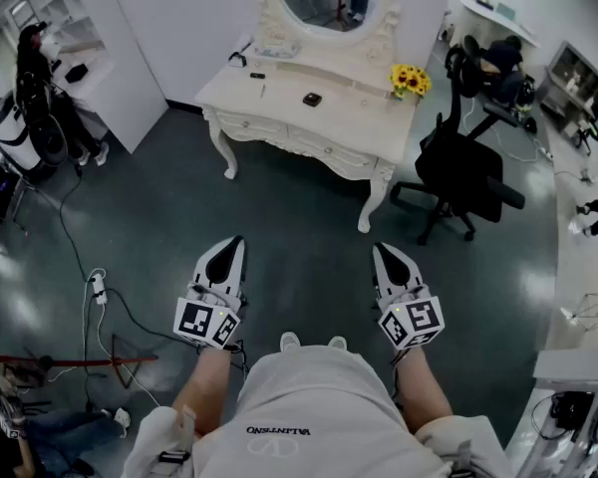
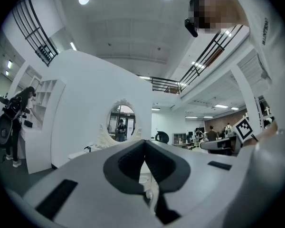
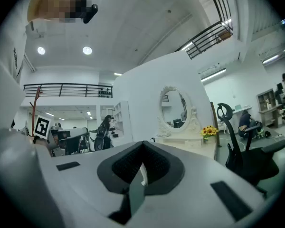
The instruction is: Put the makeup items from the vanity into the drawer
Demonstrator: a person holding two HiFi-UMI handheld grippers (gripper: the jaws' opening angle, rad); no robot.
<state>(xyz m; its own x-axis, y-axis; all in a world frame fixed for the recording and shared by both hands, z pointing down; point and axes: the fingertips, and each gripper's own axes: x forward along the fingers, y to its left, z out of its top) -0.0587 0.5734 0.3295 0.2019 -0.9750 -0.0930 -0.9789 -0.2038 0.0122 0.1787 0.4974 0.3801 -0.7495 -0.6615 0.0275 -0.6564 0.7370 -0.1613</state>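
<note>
The white vanity (image 1: 359, 108) stands across the room, well ahead of both grippers. On its top lie a small dark compact (image 1: 312, 99), a thin dark stick (image 1: 262, 90) and a black item (image 1: 256, 75). Its drawers (image 1: 323, 147) are closed. My left gripper (image 1: 235, 241) and right gripper (image 1: 383, 251) are held side by side over the dark floor, both shut and empty. In the left gripper view the shut left gripper (image 2: 144, 144) points toward the oval mirror (image 2: 122, 123). From the right gripper view, the right gripper (image 3: 142, 146) faces the vanity (image 3: 190, 144).
A vase of sunflowers (image 1: 409, 80) sits on the vanity's right end. A black office chair (image 1: 463, 172) stands just to its right. Cables and a power strip (image 1: 97, 287) lie on the floor at left. A person (image 1: 38, 63) stands by shelves at far left.
</note>
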